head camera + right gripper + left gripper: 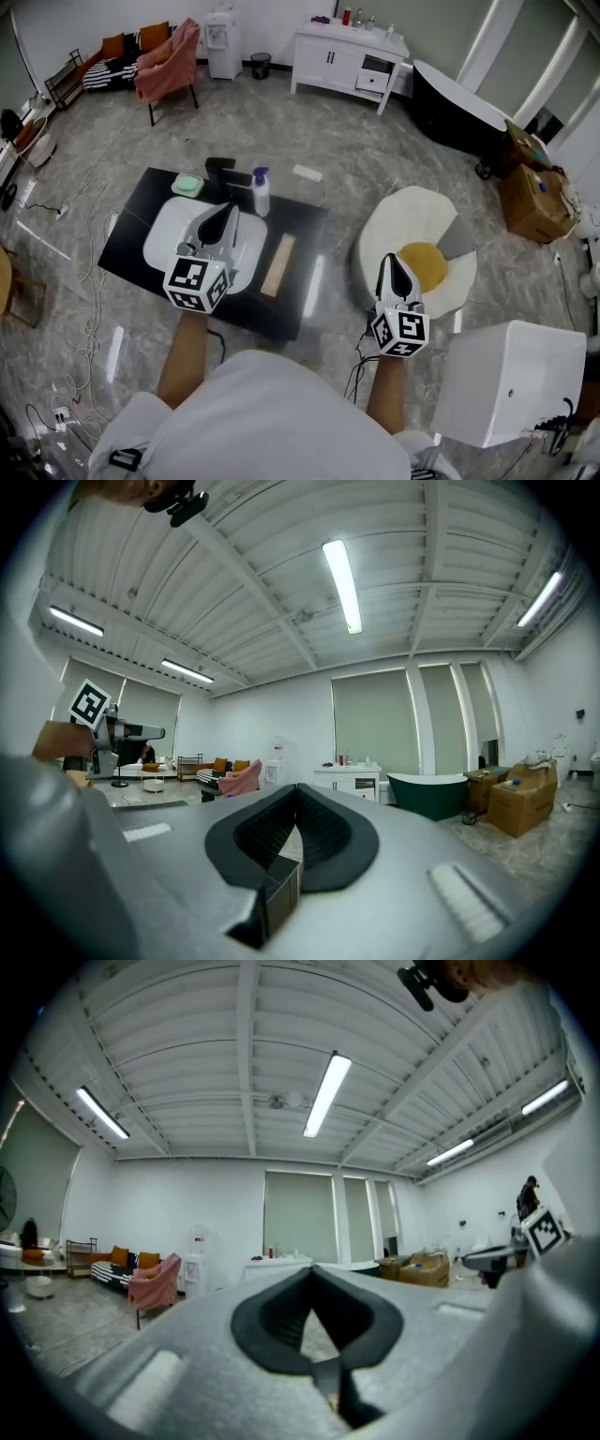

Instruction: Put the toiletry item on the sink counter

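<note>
Only in the head view: the black table (131,251), its white basin (161,236) and the toiletry bottle (261,192). Stands upright near the table's far edge, just beside the basin's far right rim and the black faucet (225,170). White body, blue pump top. Gripped by nothing. Left gripper (225,210) hovers over the basin. Right gripper (392,262) hangs off the table's right edge, above a round white pad (403,211) with a yellow centre. Clear only in the gripper views: jaw tips pressed together on both, nothing pinched between. Look level across the room instead, toward a white cabinet (349,774) at the far wall, under long ceiling lamps (342,583).
</note>
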Demonstrator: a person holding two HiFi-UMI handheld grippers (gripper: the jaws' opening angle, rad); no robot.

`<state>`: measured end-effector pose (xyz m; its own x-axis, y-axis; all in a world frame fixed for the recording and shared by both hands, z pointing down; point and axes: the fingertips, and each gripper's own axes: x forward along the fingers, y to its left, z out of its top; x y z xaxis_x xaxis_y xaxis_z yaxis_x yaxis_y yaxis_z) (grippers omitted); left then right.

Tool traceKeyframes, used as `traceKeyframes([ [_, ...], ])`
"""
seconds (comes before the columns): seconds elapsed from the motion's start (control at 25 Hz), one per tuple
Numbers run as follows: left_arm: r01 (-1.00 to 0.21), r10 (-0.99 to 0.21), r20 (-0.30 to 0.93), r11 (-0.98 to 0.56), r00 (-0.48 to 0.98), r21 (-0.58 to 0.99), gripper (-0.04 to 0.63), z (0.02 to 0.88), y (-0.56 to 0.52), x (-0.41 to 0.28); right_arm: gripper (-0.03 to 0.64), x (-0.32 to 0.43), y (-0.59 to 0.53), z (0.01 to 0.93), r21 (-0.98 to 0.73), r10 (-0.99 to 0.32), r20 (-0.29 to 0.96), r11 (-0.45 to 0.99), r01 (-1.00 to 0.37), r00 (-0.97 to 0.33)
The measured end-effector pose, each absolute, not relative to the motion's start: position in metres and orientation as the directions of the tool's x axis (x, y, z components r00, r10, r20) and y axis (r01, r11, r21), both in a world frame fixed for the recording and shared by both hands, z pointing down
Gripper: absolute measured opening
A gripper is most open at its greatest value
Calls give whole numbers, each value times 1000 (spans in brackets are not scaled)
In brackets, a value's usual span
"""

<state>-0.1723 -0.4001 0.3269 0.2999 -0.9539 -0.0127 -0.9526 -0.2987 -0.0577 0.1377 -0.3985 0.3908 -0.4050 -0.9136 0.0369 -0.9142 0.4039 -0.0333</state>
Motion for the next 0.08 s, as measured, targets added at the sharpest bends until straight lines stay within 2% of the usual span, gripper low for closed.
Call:
traceKeyframes([
  [0.08,-954,-955,-13,-296,297,-53,-3,327,-399,-172,3,138,-398,389,-33,-913,33,406,-913,-407],
])
